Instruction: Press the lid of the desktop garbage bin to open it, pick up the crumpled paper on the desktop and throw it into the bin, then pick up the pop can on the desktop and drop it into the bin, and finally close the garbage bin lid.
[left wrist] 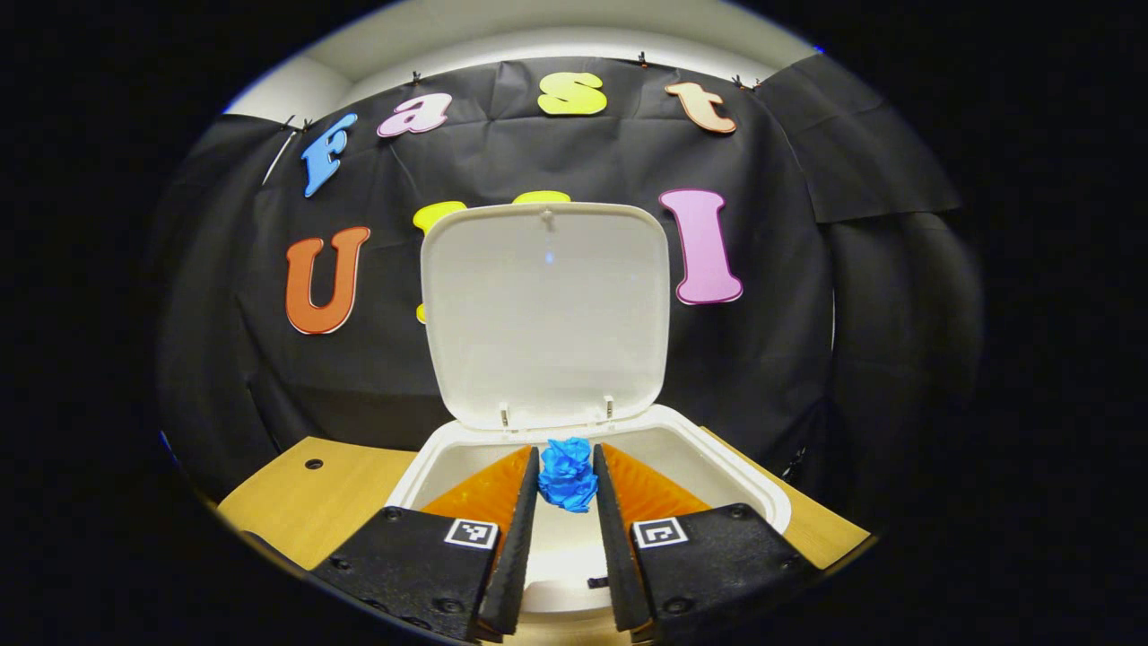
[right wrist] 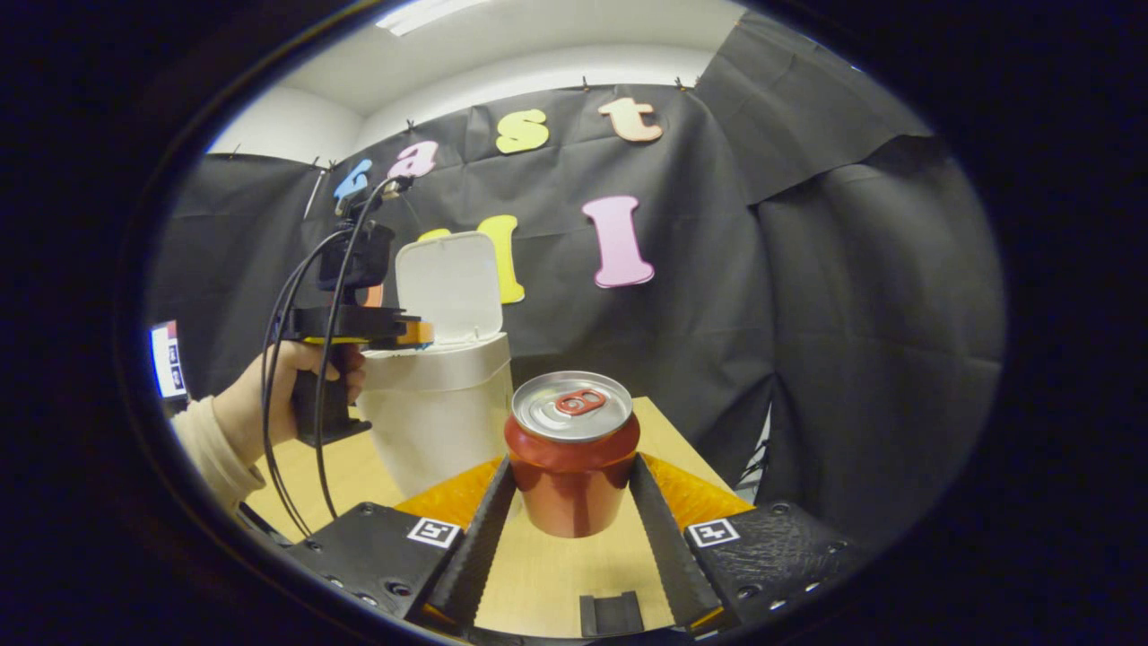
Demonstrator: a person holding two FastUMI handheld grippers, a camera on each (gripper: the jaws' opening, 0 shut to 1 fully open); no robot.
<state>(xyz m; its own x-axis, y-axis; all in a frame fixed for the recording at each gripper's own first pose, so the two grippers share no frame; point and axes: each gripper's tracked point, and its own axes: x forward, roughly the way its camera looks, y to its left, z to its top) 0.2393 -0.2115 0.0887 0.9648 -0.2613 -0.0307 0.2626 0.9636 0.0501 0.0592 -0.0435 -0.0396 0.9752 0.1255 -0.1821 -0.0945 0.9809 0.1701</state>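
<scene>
paper [left wrist: 568,474] over open bin [left wrist: 717,467], can [right wrist: 572,453] right of bin

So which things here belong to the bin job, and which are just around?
Job: bin, lid open; blue crumpled paper pinched by left gripper over the bin; pop can between right gripper fingers.
Around: wooden desktop; black cloth wall; cables.

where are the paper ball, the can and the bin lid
paper ball [left wrist: 568,474], left gripper view, middle of the blue wad
can [right wrist: 571,475], right gripper view, red side wall
bin lid [left wrist: 547,314], left gripper view, inner face of the raised lid
</scene>
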